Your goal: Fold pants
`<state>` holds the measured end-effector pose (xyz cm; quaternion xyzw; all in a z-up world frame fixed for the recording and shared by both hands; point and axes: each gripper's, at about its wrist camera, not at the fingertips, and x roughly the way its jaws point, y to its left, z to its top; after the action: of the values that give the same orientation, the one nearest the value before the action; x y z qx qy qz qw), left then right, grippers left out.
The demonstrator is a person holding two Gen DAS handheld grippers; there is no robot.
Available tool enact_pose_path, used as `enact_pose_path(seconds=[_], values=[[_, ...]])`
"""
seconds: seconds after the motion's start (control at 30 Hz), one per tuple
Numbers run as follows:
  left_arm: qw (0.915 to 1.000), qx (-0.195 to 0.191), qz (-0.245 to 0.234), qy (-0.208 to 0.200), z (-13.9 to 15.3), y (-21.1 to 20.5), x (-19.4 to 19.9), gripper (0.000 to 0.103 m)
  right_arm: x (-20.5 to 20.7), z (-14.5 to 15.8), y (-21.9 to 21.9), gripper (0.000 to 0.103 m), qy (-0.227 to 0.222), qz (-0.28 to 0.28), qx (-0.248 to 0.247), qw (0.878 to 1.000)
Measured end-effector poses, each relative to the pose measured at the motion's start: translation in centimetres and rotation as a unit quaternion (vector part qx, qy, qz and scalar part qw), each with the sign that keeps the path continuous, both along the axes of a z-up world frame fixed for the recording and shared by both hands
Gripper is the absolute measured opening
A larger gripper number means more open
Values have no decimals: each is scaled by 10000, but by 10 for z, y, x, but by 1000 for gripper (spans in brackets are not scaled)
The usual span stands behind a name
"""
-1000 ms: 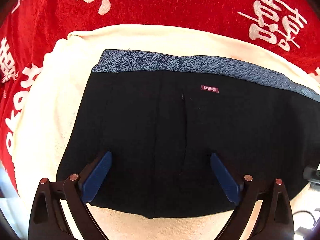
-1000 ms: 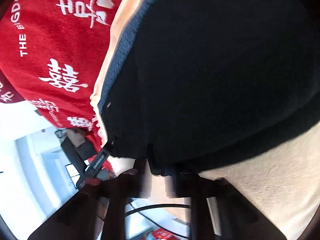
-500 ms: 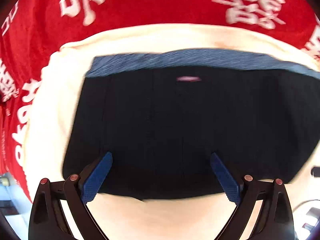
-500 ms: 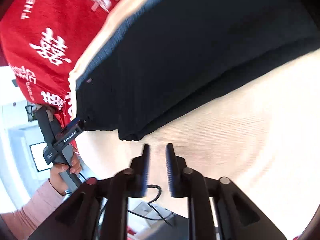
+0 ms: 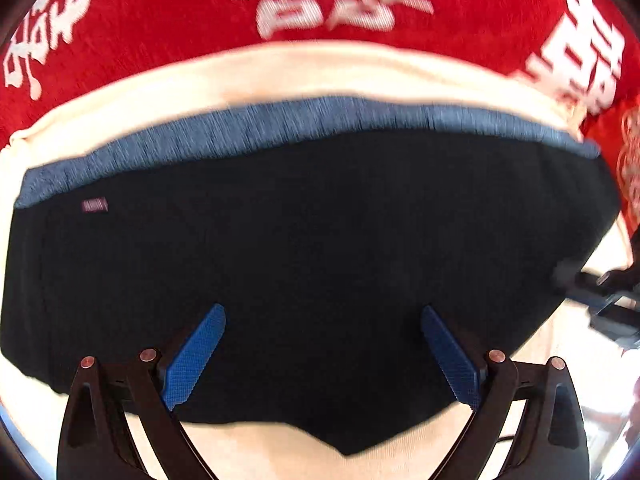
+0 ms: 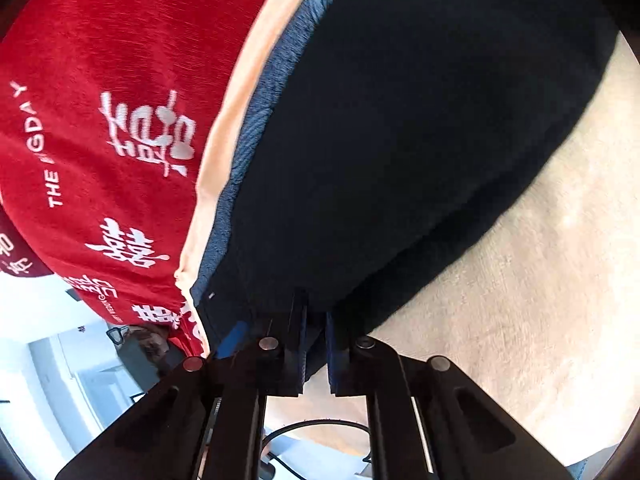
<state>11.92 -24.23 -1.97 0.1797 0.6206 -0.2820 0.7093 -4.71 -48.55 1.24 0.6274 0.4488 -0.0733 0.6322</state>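
Note:
The black pants [image 5: 320,248] with a blue-grey waistband [image 5: 304,124] lie folded flat on a cream cloth [image 5: 280,72]. My left gripper [image 5: 322,320] is open and empty, its blue pads [image 5: 196,356] spread above the near part of the pants. In the right wrist view the pants [image 6: 420,140] fill the upper frame. My right gripper [image 6: 316,320] is nearly closed at the pants' near edge, with dark fabric between its pads.
A red cloth with white characters [image 5: 340,4] lies beyond the cream cloth, also in the right wrist view [image 6: 120,140]. The right gripper's body [image 5: 604,292] shows at the pants' right edge. Cream cloth [image 6: 520,300] extends to the right.
The left gripper has swung right over the pants, so the label now sits far left. The right gripper moved from off the pants back to their near edge and closed on the fabric.

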Motion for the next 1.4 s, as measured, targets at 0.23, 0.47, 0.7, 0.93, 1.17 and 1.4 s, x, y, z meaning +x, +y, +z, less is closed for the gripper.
enact_pose_path(seconds=[0.23, 0.47, 0.7, 0.93, 1.17, 1.4], values=[[9999, -27, 120, 26, -1, 15, -18, 100, -24, -12, -3, 10, 339, 427, -292, 9981], [9993, -57, 97, -358, 35, -8, 6, 100, -19, 50, -25, 48, 474, 1204, -1666, 9775], [9960, -23, 541, -713, 32, -60, 84, 100, 77, 52, -46, 24, 154, 1989, -2473, 9482], [9916, 143, 1059, -734, -12, -53, 132, 101, 119, 15, -62, 18, 255, 2192, -2909, 9310], [9882, 376, 1267, -779, -1, -27, 156, 103, 102, 17, -130, 20, 1029, 1574, -3458, 9193], [9938, 368, 825, -643, 36, -37, 125, 103, 52, 45, -115, 36, 940, 1523, -3157, 9318]])
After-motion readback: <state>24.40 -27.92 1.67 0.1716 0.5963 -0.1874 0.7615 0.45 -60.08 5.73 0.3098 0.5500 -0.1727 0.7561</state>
